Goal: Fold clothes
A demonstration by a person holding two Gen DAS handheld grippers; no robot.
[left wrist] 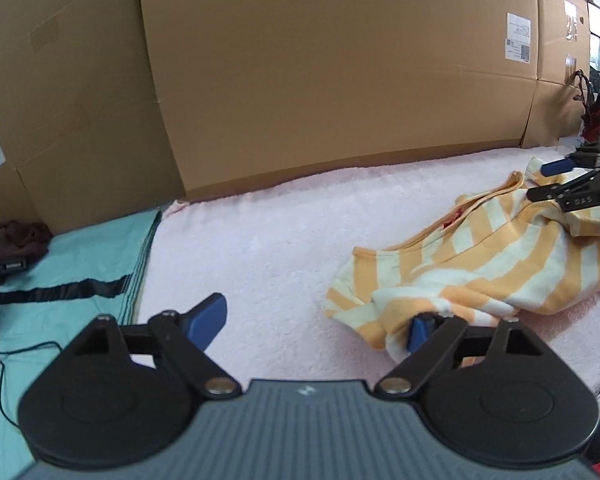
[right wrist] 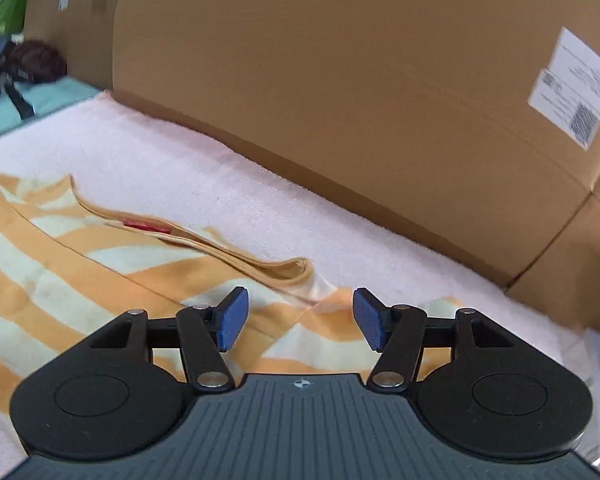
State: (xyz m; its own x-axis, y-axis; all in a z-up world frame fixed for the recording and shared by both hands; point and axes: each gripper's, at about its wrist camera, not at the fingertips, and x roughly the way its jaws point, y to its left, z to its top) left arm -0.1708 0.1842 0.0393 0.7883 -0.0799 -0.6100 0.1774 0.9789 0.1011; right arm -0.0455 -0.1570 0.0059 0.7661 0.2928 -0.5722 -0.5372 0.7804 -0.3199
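Plainly, the striped shirt (left wrist: pixel 480 256) lay crumpled on the pink towel (left wrist: pixel 260 248) covering the surface, in front of the cardboard wall (left wrist: pixel 320 72). The left tongs (left wrist: pixel 316 324) stood wide open, the right pad partly hidden by the shirt's near hem, the left pad over bare towel, nothing clamped. The right tongs (right wrist: pixel 300 320) were open above the shirt near its collar (right wrist: pixel 220 256), holding nothing; a teal cloth (left wrist: pixel 80 264) lay beside the towel.

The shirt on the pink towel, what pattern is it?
Orange and cream stripes on the shirt, clearest in the left wrist view.
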